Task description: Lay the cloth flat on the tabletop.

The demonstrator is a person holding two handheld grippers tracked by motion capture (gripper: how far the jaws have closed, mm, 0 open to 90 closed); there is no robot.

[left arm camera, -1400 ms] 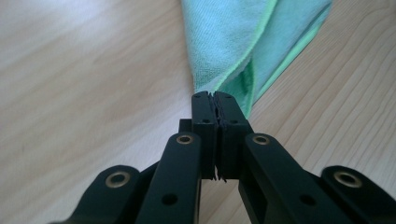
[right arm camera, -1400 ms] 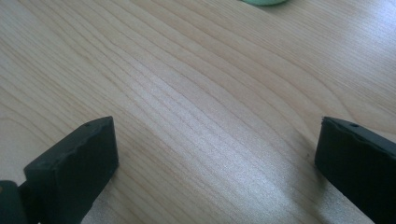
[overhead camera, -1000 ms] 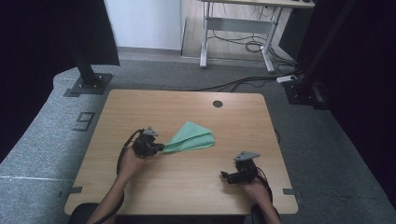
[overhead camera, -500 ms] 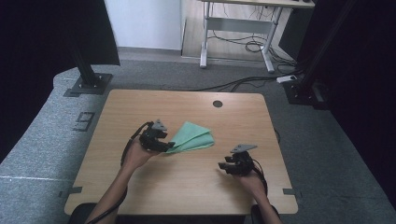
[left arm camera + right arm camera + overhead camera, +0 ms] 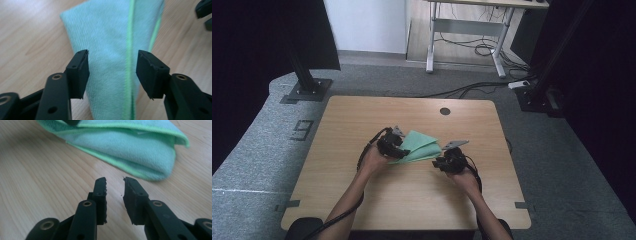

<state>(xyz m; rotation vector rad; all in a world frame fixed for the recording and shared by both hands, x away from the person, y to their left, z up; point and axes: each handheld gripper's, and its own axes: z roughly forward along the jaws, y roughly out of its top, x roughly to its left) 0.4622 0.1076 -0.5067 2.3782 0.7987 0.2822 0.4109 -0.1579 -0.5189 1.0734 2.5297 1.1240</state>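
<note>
Bare table (image 5: 362, 125) all round green cloth (image 5: 419, 146); approach seemingly unobstructed.

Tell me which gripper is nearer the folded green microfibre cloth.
Left. The left gripper is over the folded green microfibre cloth, its open jaws straddling the narrow end. The right gripper sits on bare wooden table, just short of the cloth's folded edge.

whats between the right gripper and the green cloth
Nothing: in the right gripper view, a bare strip of wooden table separates the right gripper from the folded green cloth.
</note>
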